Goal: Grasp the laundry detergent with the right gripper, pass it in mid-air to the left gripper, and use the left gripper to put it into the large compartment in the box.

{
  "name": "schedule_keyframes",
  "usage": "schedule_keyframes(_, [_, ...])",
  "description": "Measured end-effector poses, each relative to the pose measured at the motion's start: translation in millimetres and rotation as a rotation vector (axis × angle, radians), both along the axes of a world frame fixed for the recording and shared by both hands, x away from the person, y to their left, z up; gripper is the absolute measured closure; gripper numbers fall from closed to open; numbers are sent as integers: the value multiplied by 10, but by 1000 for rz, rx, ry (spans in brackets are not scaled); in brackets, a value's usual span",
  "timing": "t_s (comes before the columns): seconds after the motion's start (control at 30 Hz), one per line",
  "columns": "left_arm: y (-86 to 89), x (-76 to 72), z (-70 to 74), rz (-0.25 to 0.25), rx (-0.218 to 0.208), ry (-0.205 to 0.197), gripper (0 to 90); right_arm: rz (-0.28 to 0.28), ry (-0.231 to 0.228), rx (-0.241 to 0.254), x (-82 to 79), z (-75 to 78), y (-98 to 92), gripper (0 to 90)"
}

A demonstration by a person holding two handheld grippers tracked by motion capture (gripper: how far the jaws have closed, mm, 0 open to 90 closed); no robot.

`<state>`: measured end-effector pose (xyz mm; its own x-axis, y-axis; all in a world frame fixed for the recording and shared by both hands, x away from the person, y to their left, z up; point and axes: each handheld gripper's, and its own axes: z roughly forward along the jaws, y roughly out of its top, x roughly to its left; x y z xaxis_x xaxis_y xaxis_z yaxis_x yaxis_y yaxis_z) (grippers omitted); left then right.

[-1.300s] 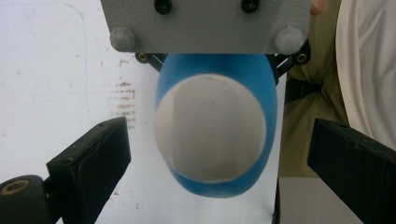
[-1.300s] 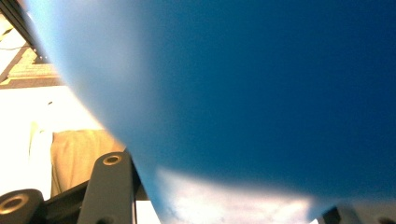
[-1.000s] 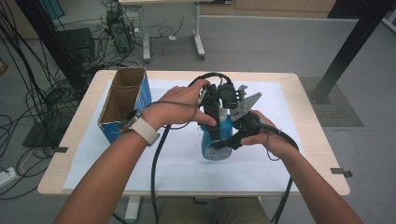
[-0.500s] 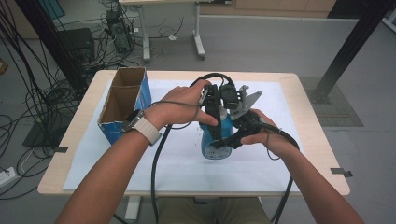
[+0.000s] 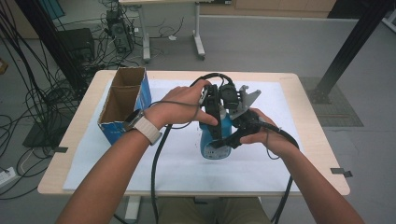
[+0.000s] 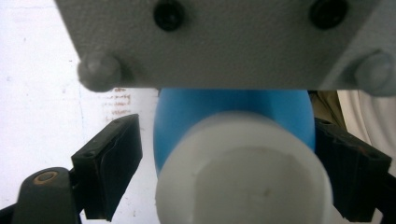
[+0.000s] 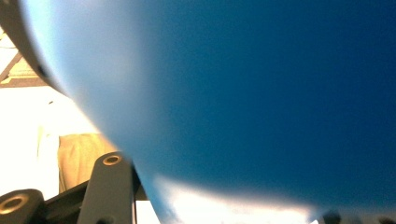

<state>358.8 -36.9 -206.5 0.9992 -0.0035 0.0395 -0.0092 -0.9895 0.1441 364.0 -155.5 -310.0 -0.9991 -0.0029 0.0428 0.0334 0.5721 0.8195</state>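
A blue bottle (image 5: 212, 145) with a white cap (image 6: 243, 172) stands upright on the white mat. My right gripper (image 5: 232, 136) comes in from the right and is shut on the bottle's body (image 7: 261, 93). From above, my left gripper (image 5: 215, 116) points down over the top of the bottle. In the left gripper view the cap sits between the jaws of the left gripper (image 6: 229, 175). Those jaws have just been closing. A narrow gap still shows beside the left pad (image 6: 109, 170), while the right pad (image 6: 350, 175) lies against the cap.
An open cardboard box (image 5: 122, 106) with blue sides stands at the table's left. The white mat (image 5: 116, 163) covers most of the wooden table (image 5: 70, 140). Cables trail from both grippers toward the front edge. The right gripper's grey plate (image 6: 224, 42) hangs just above the cap.
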Motion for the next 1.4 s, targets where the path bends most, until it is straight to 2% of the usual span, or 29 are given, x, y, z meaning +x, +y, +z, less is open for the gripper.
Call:
schedule_keyframes(0.5, [-8, -6, -5, -12, -10, 7, 267, 4, -9, -2, 1, 3, -2, 440])
schedule_keyframes(0.53, [-9, -6, -5, -14, -9, 7, 268, 4, 8, 0, -10, 5, 0, 440])
schedule_keyframes(0.63, [-10, -11, -9, -16, -9, 7, 282, 4, -8, -2, -3, 1, 6, 440])
schedule_keyframes(0.87, [3, -13, -8, -19, -13, 5, 346, 7, -10, -3, -2, -1, 11, 440])
schedule_keyframes(0.97, [6, -14, -4, -20, -12, 10, 356, 15, 19, 3, -18, 8, 10, 440])
schedule_keyframes(1.03, [6, -17, -6, -19, -12, 10, 359, 13, 3, 1, -10, 6, 12, 440])
schedule_keyframes(1.4, [7, -24, -12, -17, -10, 10, 369, 14, -8, -2, -14, 0, 21, 440])
